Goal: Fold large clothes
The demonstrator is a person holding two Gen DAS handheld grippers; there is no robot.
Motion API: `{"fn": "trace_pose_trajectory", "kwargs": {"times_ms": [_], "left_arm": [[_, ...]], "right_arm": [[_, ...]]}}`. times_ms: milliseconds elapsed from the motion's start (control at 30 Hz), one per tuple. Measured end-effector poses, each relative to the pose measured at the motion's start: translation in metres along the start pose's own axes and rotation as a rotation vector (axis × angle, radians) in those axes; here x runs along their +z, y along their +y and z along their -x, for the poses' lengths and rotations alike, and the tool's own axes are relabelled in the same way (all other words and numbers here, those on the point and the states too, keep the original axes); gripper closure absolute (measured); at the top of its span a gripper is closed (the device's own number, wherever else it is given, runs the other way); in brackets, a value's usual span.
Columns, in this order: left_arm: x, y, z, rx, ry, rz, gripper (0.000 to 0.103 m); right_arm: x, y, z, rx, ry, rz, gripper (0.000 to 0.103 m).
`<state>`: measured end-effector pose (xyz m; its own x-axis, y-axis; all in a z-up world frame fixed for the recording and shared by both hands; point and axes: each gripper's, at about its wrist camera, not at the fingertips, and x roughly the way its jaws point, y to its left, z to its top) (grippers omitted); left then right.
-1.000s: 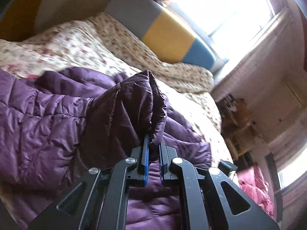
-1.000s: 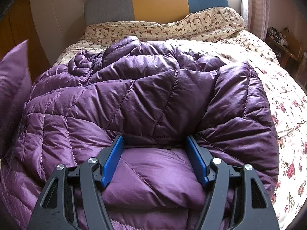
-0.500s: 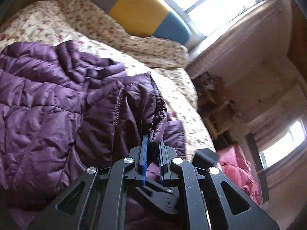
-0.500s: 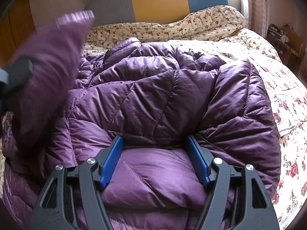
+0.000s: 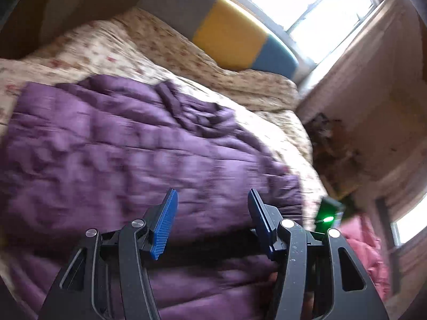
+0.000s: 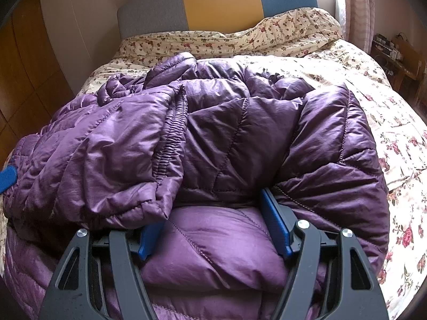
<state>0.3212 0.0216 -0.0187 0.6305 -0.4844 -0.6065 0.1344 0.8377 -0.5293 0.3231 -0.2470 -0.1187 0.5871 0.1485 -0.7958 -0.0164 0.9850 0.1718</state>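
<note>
A purple quilted down jacket (image 6: pixel 240 133) lies spread on the bed, and also shows blurred in the left wrist view (image 5: pixel 120 146). Its left sleeve (image 6: pixel 112 154), with an elastic cuff, lies folded across the jacket's front. My left gripper (image 5: pixel 210 205) is open and empty above the jacket. A blue fingertip of it (image 6: pixel 6 177) shows at the left edge of the right wrist view. My right gripper (image 6: pixel 213 213) is open, its jaws resting on either side of a puffed panel at the jacket's near edge. The sleeve's end covers its left finger.
The bed has a floral cover (image 6: pixel 387 112) and a grey, yellow and blue headboard (image 6: pixel 221 2). A bright window (image 5: pixel 307 2) is behind it. A wooden side table (image 6: pixel 400 56) stands at the right, and pink bedding (image 5: pixel 368 245) lies on the floor.
My left gripper carried the sleeve over the jacket, opened and let it go. The sleeve now lies across the jacket's front. The right gripper has not moved.
</note>
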Motion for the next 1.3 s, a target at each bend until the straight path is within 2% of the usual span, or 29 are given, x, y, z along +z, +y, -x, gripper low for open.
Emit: {"fn": "trace_pose_trajectory", "kwargs": {"times_ms": [67,300,367,433,467,500,533,633,667,733,767,800,933,1067,1300], "left_arm": [[-0.002,0.017,0.008,0.070,-0.009,0.005,0.049],[-0.008,0.053,0.029,0.135,-0.041,0.031,0.049],[-0.010,0.056,0.031,0.144,-0.045,0.035,0.049],[-0.012,0.061,0.036,0.149,-0.051,0.041,0.049],[-0.013,0.062,0.037,0.152,-0.055,0.043,0.049],[-0.014,0.062,0.039,0.154,-0.059,0.042,0.049],[-0.015,0.062,0.041,0.155,-0.062,0.040,0.049],[-0.016,0.062,0.048,0.165,-0.079,0.028,0.049],[-0.015,0.062,0.050,0.170,-0.085,0.024,0.049],[-0.016,0.065,0.057,0.176,-0.096,0.016,0.049],[-0.015,0.066,0.060,0.179,-0.105,0.012,0.049],[-0.014,0.068,0.063,0.178,-0.115,0.013,0.049],[-0.007,0.076,0.069,0.171,-0.136,0.027,0.049],[0.003,0.083,0.063,0.184,-0.137,0.038,0.049],[0.007,0.092,0.034,0.214,-0.064,0.039,0.049]], "right_arm": [[0.001,-0.002,0.006,-0.008,-0.012,-0.015,0.035],[0.003,-0.034,0.039,0.019,-0.076,-0.203,0.049],[0.004,-0.042,0.049,0.098,-0.097,-0.274,0.049],[0.009,-0.042,0.054,0.239,-0.089,-0.324,0.047],[0.012,-0.036,0.053,0.310,-0.072,-0.333,0.043],[0.015,-0.032,0.052,0.342,-0.061,-0.332,0.037],[0.017,-0.026,0.049,0.361,-0.045,-0.328,0.036],[0.019,-0.009,0.037,0.355,0.000,-0.304,0.037],[0.019,-0.004,0.034,0.342,0.008,-0.293,0.041],[0.018,0.002,0.032,0.333,0.012,-0.279,0.062],[0.017,0.002,0.032,0.322,0.009,-0.266,0.082],[0.016,0.004,0.034,0.301,-0.003,-0.248,0.094],[0.016,0.002,0.041,0.255,-0.031,-0.204,0.097],[0.017,-0.005,0.047,0.164,-0.048,-0.155,0.098],[0.004,-0.026,0.036,0.070,-0.005,-0.155,0.099]]}}
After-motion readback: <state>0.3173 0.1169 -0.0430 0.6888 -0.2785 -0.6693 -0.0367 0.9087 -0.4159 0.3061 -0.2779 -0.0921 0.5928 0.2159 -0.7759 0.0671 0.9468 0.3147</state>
